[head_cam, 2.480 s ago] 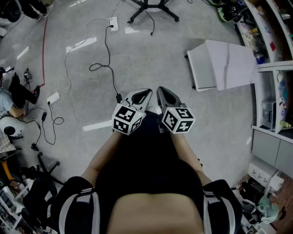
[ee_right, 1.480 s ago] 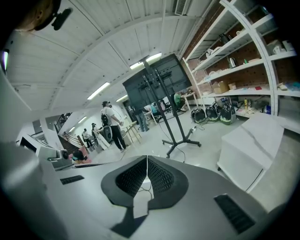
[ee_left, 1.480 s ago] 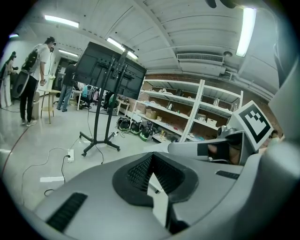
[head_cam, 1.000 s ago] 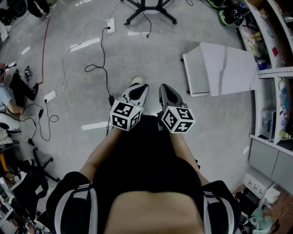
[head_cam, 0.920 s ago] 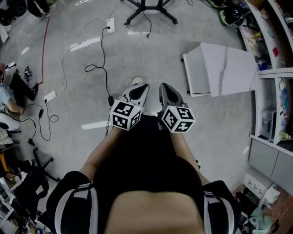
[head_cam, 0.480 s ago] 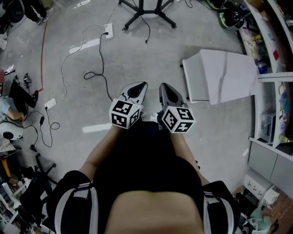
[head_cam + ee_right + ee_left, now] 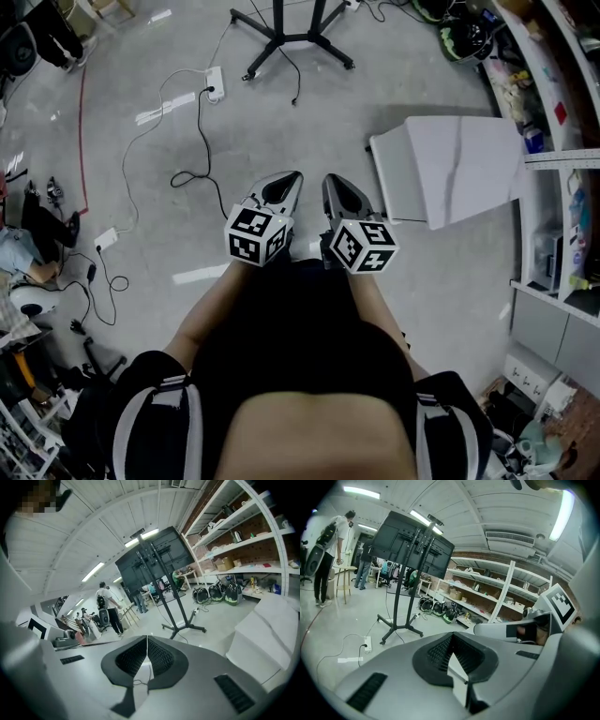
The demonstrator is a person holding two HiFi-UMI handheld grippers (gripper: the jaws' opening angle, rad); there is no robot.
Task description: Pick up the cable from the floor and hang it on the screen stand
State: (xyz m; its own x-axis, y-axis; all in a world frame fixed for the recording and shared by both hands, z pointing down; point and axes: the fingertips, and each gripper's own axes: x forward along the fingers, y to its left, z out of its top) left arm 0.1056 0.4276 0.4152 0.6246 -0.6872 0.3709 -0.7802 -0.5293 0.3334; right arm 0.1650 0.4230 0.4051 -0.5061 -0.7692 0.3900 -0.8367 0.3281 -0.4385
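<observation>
My left gripper (image 7: 291,176) and right gripper (image 7: 331,179): jaws closed, empty. Cable (image 7: 199,141) lies on floor (image 7: 309,131), left and just beyond them; screen stand (image 7: 281,36) farther off. Should open one early and take the slack loop.

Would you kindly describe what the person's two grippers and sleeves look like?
Both the left gripper and the right gripper are pale grey tapered shells with black ribbed pads inside. Each carries a cube with black-and-white square markers. The person wears short dark sleeves with pale stripes.
</observation>
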